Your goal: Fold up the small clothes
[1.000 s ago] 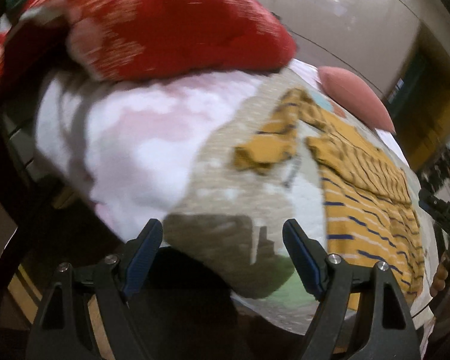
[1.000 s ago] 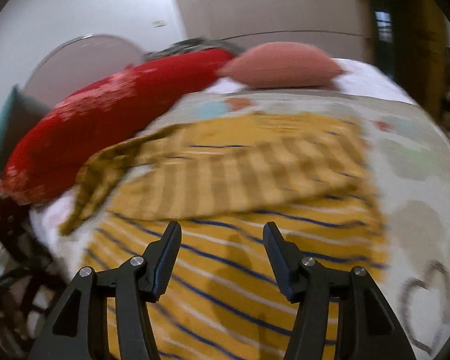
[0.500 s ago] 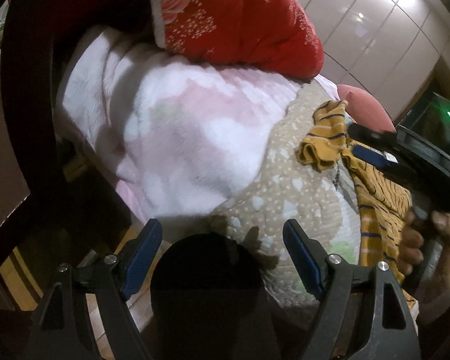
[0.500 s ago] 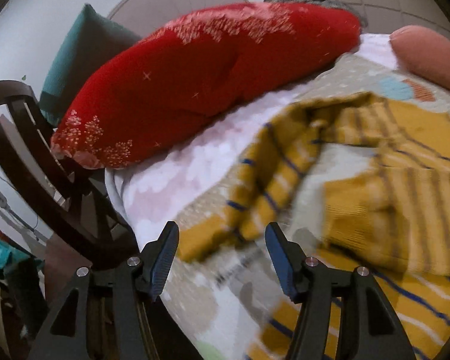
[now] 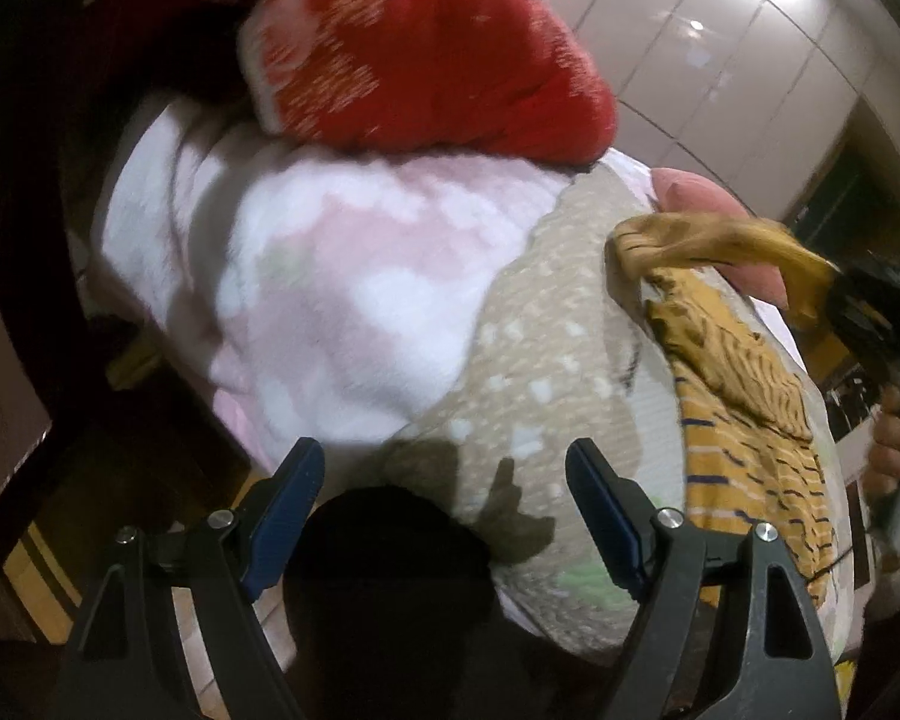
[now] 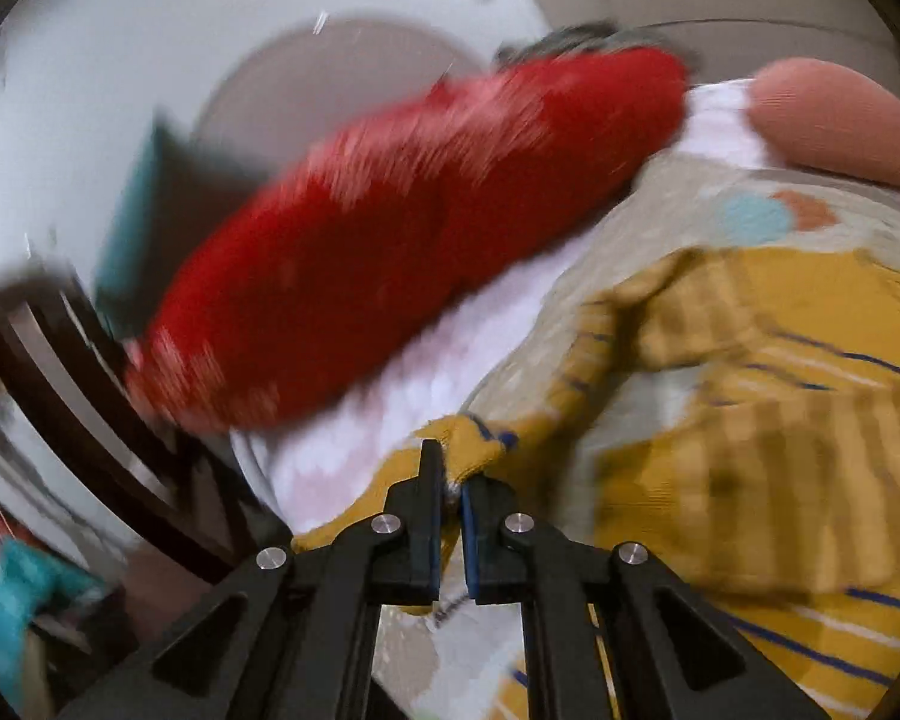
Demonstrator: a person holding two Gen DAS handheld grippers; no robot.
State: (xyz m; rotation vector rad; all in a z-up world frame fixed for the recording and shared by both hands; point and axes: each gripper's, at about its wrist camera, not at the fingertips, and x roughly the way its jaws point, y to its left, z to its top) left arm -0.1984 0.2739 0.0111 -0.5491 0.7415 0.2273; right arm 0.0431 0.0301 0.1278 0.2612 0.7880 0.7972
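Left hand-held gripper (image 5: 444, 510) sits wide open at lower centre, over the bed (image 5: 342, 300) edge. Right hand-held gripper (image 6: 448, 483) is clamped on the yellow striped sweater (image 6: 768, 420) sleeve cuff, sweater spread across frame right.

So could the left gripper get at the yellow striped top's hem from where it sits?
Probably yes: the left gripper is open, holds nothing, and only bare bedspread separates it from the yellow striped top.

Garment (image 5: 744, 396) on quilt (image 5: 546, 372), bolster (image 5: 426, 54) behind on blanket (image 5: 342, 276), small pillow (image 6: 840, 114) beyond garment
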